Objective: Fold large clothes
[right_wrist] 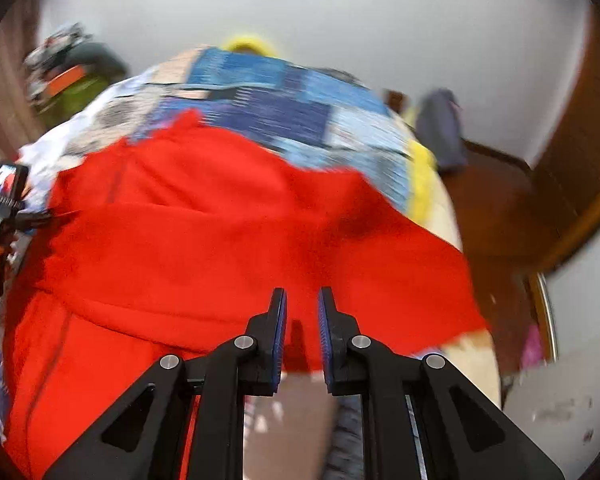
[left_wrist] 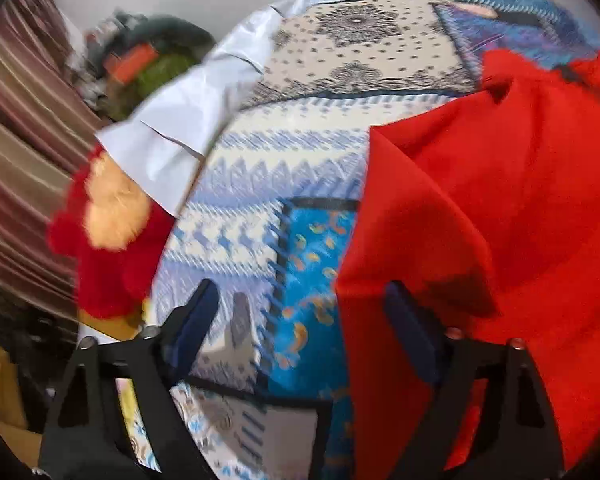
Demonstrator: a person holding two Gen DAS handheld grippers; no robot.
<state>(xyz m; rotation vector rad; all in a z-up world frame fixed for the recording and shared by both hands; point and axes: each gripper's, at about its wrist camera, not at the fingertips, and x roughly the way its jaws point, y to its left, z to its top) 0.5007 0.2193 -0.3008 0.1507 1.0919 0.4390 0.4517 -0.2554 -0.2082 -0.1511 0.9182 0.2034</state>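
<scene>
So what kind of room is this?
Probably a bedroom: a bed with a patchwork bedspread, a red cloth spread on it, a striped curtain beside it and a wooden door.

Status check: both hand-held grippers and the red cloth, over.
Left hand-held gripper open, empty. Right hand-held gripper shut on red cloth. Cloth spread over bedspread. White garment lies clear of it.

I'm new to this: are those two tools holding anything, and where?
The right tool pinches the red cloth at its near edge. The left tool is open and holds nothing; the cloth only lies beside one finger.
</scene>
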